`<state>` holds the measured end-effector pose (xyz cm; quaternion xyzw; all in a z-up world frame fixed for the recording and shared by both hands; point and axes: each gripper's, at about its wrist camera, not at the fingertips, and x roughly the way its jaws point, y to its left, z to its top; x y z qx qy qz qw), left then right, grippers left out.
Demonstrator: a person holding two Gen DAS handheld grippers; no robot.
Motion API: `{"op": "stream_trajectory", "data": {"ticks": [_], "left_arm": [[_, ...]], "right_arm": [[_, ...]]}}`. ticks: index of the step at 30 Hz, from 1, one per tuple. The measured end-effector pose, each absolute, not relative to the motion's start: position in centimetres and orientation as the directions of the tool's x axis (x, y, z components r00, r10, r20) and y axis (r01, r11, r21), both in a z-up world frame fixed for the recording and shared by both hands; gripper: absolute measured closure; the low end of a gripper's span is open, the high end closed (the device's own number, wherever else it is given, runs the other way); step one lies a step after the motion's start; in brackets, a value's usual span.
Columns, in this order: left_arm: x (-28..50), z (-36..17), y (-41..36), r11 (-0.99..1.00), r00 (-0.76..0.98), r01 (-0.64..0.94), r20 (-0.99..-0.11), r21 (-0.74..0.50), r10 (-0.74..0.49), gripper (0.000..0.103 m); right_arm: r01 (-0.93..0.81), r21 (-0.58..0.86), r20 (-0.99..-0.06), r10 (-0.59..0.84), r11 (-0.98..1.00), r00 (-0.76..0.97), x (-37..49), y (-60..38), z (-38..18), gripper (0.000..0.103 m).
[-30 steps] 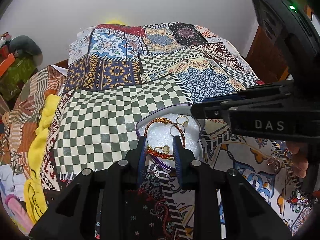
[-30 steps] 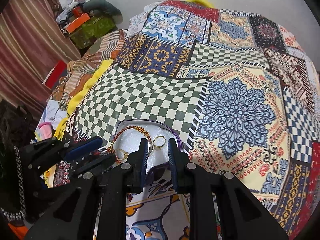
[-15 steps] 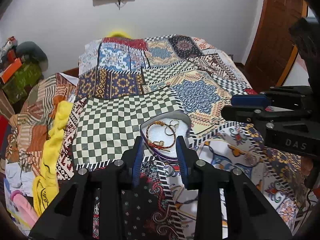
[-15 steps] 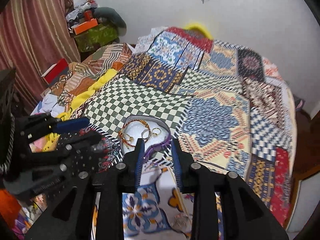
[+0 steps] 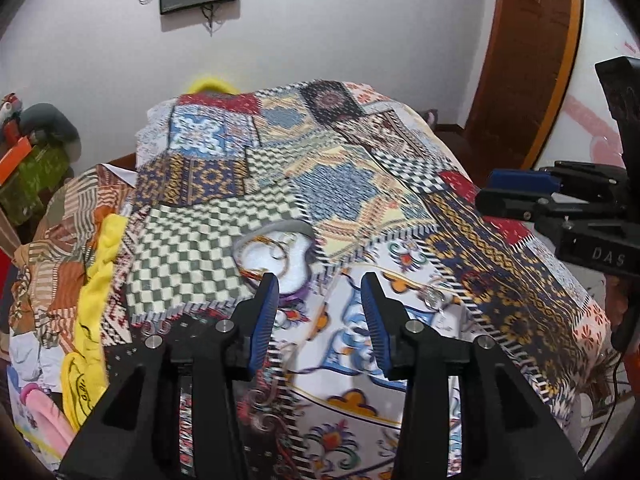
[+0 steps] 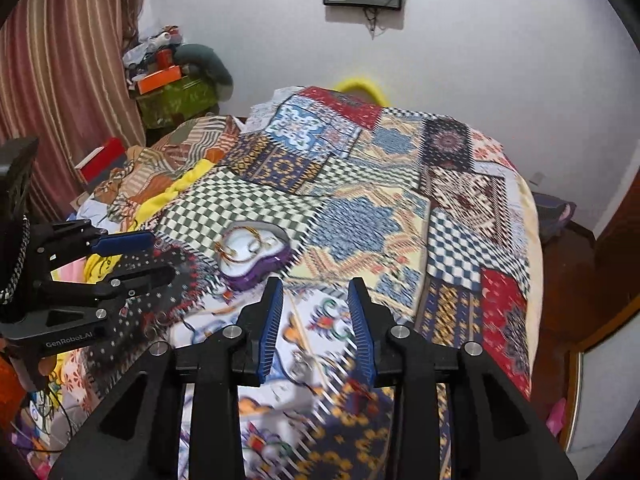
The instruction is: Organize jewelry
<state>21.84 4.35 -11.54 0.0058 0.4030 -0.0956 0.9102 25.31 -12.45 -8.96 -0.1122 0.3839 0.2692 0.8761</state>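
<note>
— So which way did the jewelry lie from the tongs?

— Nearest first: both were held above the patchwork bedspread, jaws apart and gripping nothing. The left gripper looked out over it, and the right gripper did the same. 1 small loose piece, likely an earring, lay on the white floral patch just ahead and to the right of the left fingertips. Blur hid its shape and long axis.

— And the tray?

— Farther on sat 1 purple-rimmed jewelry tray, ahead and to the left of both grippers; the left one looked nearer to it. I judged the loose piece closer to the left gripper too, though the right wrist view showed something glinting between its own fingers.

— Counts?

— Inside the tray: 1 beaded bangle and about 2 rings, too smeared to be sure.
</note>
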Motion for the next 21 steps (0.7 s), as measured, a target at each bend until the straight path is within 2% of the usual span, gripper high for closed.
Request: {"op": "stream_trajectory", "data": {"ticks": [10,21], "left_arm": [[22.7,-14.8,0.2,0.966,0.573,0.243,-0.79,-0.09,-0.218,0.061],[24.6,-17.4,-1.3,0.961,0.533,0.259,-0.816,-0.097,-0.226,0.061]], "right_arm": [[-0.486,0.015,-0.785,0.311,0.874,0.535,25.2,-17.3,-12.9,0.069],[-0.507,0.06,-0.844,0.315,0.86,0.434,25.2,-17.7,-17.7,0.069]]}}
